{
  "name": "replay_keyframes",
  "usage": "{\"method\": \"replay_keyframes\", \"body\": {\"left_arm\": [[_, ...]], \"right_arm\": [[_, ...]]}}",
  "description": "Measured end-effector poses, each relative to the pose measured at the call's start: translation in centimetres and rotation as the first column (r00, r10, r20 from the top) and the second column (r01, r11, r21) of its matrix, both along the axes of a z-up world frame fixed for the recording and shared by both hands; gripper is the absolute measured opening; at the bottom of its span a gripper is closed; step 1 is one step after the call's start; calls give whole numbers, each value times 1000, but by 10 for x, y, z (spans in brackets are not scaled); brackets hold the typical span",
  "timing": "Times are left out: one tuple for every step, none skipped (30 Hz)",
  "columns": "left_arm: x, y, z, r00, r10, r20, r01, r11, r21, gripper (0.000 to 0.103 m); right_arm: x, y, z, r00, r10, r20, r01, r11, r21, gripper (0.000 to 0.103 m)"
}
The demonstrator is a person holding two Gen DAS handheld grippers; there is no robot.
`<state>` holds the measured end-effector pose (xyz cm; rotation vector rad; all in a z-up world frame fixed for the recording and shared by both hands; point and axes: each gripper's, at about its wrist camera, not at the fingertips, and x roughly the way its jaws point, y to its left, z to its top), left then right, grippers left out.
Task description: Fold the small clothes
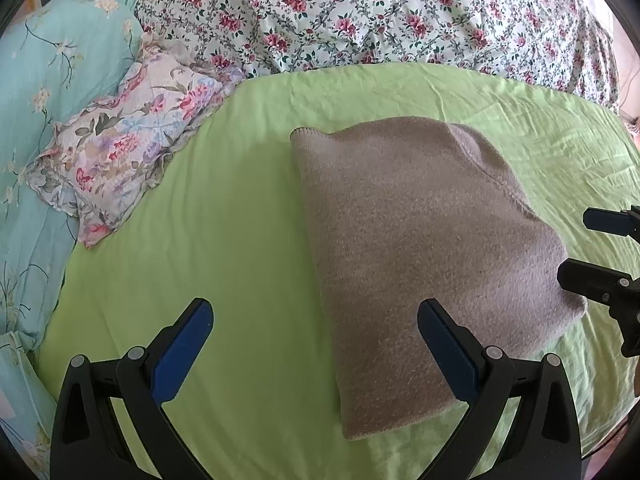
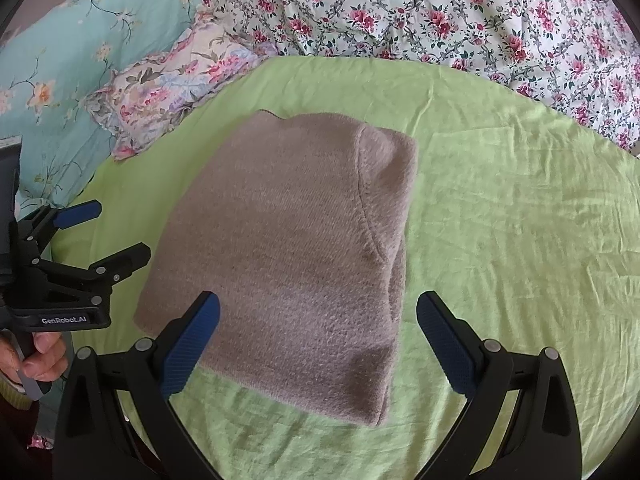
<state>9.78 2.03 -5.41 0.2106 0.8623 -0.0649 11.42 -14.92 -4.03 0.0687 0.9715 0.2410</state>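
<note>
Green sheet, floral pillow, flowered quilt, teal bedding.

Only one piece of writing could be read: "GenRobot.AI", in small pale letters on the black body of the left gripper, seen in the right wrist view at the left edge, just above the hand that held it. The lettering ran along the lower bar of the frame, behind the two fingers. Nothing else in either view carried words, numbers or signs that I could make out.
</note>
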Motion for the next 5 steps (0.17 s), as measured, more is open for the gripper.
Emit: {"method": "replay_keyframes", "body": {"left_arm": [[-1,0,0,1000,-1,2,1,1000,-2,102],[-1,0,1,1000,-1,5,1,1000,-2,102],[-2,0,1,1000,0,9,0,1000,-1,102],[-3,-1,2,1000,0,11,0,1000,1,102],[-4,-1,2,1000,0,11,0,1000,-1,102]], "right_arm": [[0,0,0,1000,-3,0,3,1000,1,99],[0,-2,0,1000,-6,-1,6,1000,2,99],[0,-2,0,1000,-8,-1,8,1000,3,99],[0,-3,0,1000,-10,-1,10,1000,4,99],[-1,-3,1,1000,-12,1,12,1000,6,99]]}}
